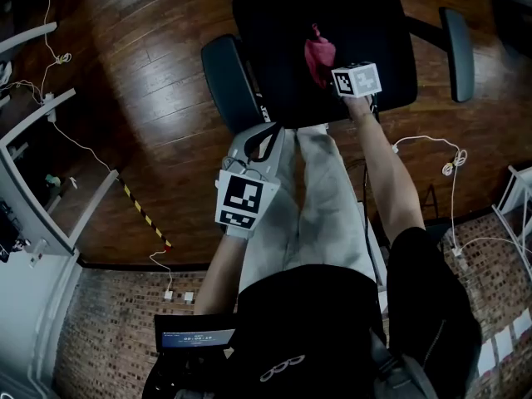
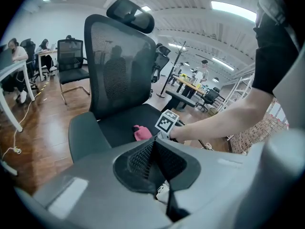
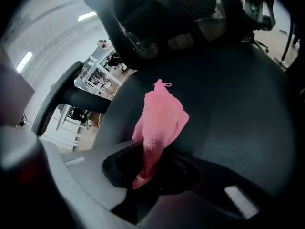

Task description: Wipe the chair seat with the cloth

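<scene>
At the top centre of the head view is a black padded office-chair seat [image 1: 274,48], and on its front half lies a pink terry cloth [image 1: 318,54]. Just right of the cloth is the right gripper [image 1: 334,71], its marker cube facing up. In the right gripper view its fingers [image 3: 76,173] are clamped on the near end of the cloth [image 3: 159,123], and the free end spreads forward over the dark seat [image 3: 248,104].

Lower and left of centre in the head view, the left gripper [image 1: 266,138] is held over the person's light trousers [image 1: 328,206], just short of the seat's front edge. Its fingers [image 2: 136,161] are pressed together with nothing between them. Beyond them in the left gripper view, the chair's black mesh backrest [image 2: 119,75] rises at upper left, with the cloth [image 2: 142,133] at mid-frame. Brown wooden floor [image 1: 150,98] surrounds the chair.
</scene>
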`<action>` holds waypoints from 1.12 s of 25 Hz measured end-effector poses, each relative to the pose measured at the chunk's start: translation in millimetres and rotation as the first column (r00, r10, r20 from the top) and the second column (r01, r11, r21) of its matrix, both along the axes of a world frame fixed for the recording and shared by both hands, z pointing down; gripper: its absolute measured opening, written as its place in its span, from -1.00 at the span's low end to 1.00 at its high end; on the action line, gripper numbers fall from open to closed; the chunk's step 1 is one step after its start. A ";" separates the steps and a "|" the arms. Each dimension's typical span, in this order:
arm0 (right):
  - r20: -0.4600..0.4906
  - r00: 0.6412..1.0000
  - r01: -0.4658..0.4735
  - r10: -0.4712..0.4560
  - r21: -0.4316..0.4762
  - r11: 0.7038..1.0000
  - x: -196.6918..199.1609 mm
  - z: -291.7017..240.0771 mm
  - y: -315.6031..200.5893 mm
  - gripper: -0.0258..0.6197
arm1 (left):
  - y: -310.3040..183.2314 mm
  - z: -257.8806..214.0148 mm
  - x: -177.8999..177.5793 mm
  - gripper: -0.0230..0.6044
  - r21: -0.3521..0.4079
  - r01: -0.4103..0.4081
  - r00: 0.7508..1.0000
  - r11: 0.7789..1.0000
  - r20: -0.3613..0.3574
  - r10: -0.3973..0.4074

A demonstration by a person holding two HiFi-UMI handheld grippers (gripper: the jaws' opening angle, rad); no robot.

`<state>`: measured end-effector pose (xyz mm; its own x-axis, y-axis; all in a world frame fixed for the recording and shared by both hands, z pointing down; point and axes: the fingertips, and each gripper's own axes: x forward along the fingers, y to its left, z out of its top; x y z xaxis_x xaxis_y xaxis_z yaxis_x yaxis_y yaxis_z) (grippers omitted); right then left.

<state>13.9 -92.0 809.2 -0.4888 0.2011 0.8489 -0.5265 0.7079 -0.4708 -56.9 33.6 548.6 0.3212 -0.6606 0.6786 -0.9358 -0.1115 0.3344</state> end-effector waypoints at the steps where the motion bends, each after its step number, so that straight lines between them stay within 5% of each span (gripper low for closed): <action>1: -0.024 1.000 -0.008 0.009 0.027 1.000 13.1 0.9 -11.9 -0.69 | -2.4 -0.9 3.3 -0.96 0.000 0.001 1.000 1.000 0.002 -0.001; 16: -0.250 0.955 -0.075 0.158 0.311 0.947 169.6 -19.9 -141.4 -0.69 | -28.5 -15.8 65.1 -0.96 0.014 0.012 1.000 1.000 0.024 -0.012; 25: -0.433 0.891 0.153 0.141 0.577 0.802 218.2 -48.0 -170.2 -0.69 | -20.8 -21.6 95.7 -0.96 0.036 0.039 0.999 0.999 0.017 -0.039; 28: -0.451 0.890 0.226 0.068 0.567 0.792 202.7 -41.1 -153.3 -0.69 | -8.1 -18.2 98.3 -0.96 0.041 0.034 0.999 0.999 0.009 -0.034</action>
<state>216.6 -245.3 768.1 -0.0537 -0.3891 0.9196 -0.4949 0.8102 0.3140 41.4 25.5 530.4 0.2913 -0.6985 0.6536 -0.9426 -0.0932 0.3206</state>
